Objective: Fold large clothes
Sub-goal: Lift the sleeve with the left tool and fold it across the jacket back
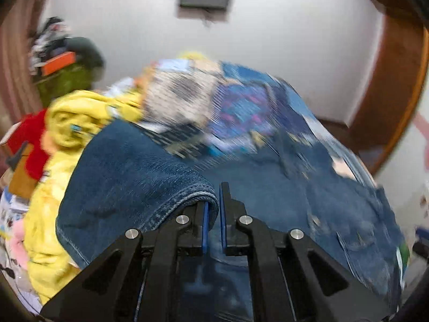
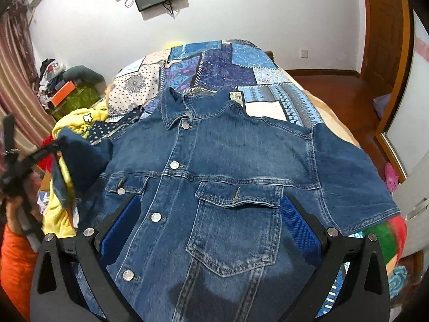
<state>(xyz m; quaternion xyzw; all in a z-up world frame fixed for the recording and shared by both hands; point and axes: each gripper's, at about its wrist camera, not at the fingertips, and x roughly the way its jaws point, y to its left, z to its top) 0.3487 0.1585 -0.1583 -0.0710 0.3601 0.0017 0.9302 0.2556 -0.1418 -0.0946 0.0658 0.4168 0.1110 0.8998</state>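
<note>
Denim jacket (image 2: 228, 166) lies front-up, buttoned, across the patchwork bed cover (image 2: 222, 64). Right tongs (image 2: 211, 225) hover spread wide over its chest pocket. Left tongs (image 1: 213, 209) pinch the sleeve hem, lifted beside a yellow garment (image 1: 72, 123).

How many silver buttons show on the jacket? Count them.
5: four buttons down the denim jacket's front, one on its image-left pocket flap. More may be hidden.

Motion-blurred left view, sharp right.
</note>
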